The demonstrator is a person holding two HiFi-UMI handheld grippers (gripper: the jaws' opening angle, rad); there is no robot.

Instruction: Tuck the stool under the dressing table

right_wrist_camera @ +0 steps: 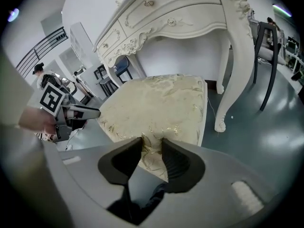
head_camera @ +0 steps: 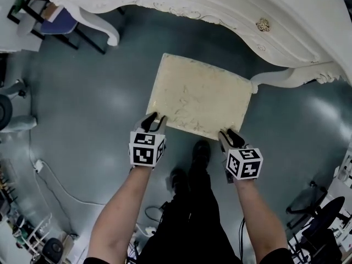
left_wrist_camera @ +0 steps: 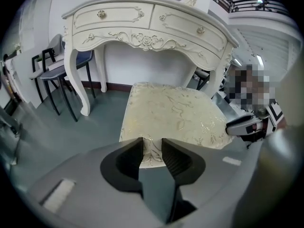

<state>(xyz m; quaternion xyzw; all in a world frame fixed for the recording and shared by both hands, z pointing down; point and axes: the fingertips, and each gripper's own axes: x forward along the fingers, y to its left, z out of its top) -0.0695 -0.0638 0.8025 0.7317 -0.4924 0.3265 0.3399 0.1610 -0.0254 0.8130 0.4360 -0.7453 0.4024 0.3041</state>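
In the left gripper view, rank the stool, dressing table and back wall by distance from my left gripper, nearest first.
1. The stool: its near edge is clamped between the left gripper's fingers.
2. The dressing table: straight ahead, beyond the stool.
3. The wall: behind the table, seen between its legs.

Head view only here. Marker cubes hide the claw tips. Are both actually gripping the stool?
Observer: Left gripper view: the left claw has the near edge of the stool between its jaws, fabric filling the gap.
Operator: Right side?
Observer: Same in the right gripper view. The right claw is closed on that edge's fabric.
Operator: Anything under the table?
Observer: Under the dressing table, the left gripper view shows only floor and white wall.
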